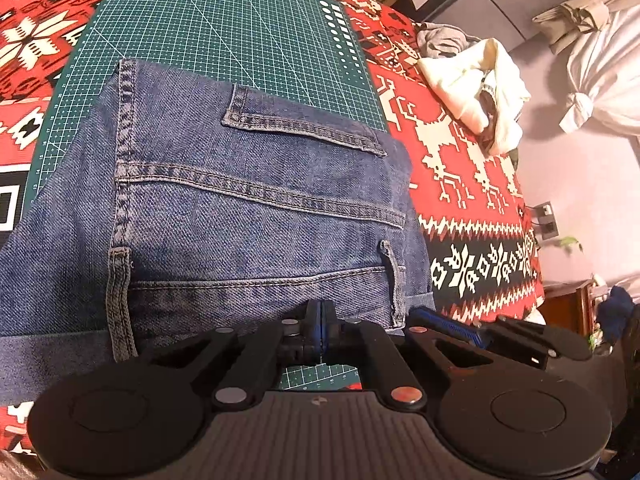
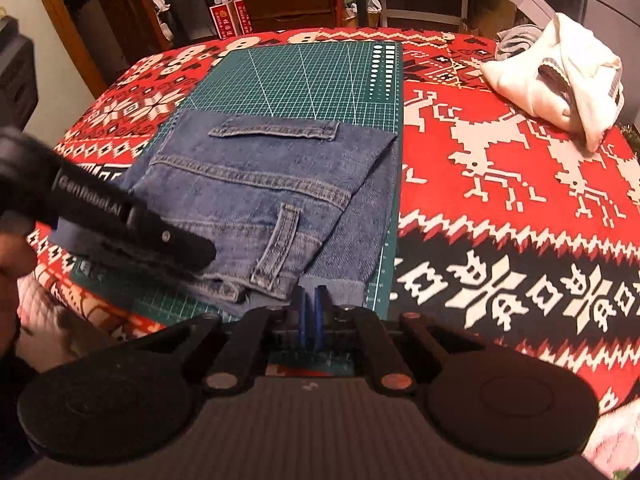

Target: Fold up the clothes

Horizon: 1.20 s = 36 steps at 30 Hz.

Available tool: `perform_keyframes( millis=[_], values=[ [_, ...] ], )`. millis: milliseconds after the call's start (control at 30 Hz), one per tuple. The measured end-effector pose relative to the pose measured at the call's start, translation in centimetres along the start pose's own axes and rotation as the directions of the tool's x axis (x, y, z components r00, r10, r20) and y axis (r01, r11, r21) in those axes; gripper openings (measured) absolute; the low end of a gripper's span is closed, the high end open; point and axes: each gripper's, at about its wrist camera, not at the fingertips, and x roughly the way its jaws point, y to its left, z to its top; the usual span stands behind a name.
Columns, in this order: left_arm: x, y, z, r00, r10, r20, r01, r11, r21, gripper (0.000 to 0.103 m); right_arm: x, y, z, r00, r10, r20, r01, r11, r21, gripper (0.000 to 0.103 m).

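Denim jeans [image 2: 272, 208] folded on green cutting mat [image 2: 304, 76]; left tongs [image 1: 320, 316] pressed together at near edge; right tongs [image 2: 310, 304] nearly together, holding nothing visible.

"GenRobot.AI" stands in pale letters on the black arm of the left hand-held gripper [image 2: 132, 236]. Small ruler numbers run along the edges of the green cutting mat [image 1: 256, 40], mostly too small to read.

jeans [image 2: 264, 200] | blue denim | folded flat | on cutting mat [image 2: 304, 76]
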Motion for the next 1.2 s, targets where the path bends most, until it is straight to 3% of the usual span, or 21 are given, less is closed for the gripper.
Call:
perform_keyframes(
  millis=[167,367,633,733,900,1033,1100,1200],
  values=[
    [0.0,0.1,-0.1,1.000,-0.005,0.002,0.005,1.000,0.003,0.003,-0.8,-0.3,0.0,0.999,0.025,-0.042,-0.023,0.998,0.056,0.004],
    [0.0,0.2,0.0,1.000,-0.009,-0.001,0.009,1.000,0.001,0.003,-0.4,2.0,1.1,0.998,0.033,-0.044,-0.034,0.999,-0.009,0.007],
    [0.0,0.5,-0.1,1.000,-0.024,-0.004,0.024,1.000,-0.001,0.003,0.2,2.3,0.2,0.994,0.021,-0.104,-0.024,0.999,-0.027,0.003],
    [0.0,0.6,-0.2,1.000,-0.029,-0.002,0.029,1.000,0.002,0.003,-1.2,2.2,0.4,0.998,0.020,-0.062,-0.021,1.000,-0.014,0.007],
    [-0.2,0.8,-0.3,0.999,-0.034,-0.003,0.034,0.999,0.004,0.003,-2.8,2.3,2.9,0.996,0.093,0.009,-0.093,0.995,0.039,0.010],
    [-0.2,1.1,-0.5,0.999,-0.042,-0.007,0.042,0.999,-0.005,0.003,-0.5,3.1,4.3,0.996,0.082,-0.022,-0.081,0.996,0.038,0.010],
    [-0.3,1.4,-0.6,0.999,-0.043,-0.008,0.043,0.999,-0.005,0.003,0.8,3.2,3.8,0.995,0.087,-0.055,-0.085,0.995,0.043,0.004],
    [-0.5,1.9,-0.7,0.998,-0.058,-0.010,0.058,0.998,-0.008,0.003,1.4,3.3,2.5,0.996,0.084,-0.035,-0.083,0.996,0.025,0.004]
  ],
)
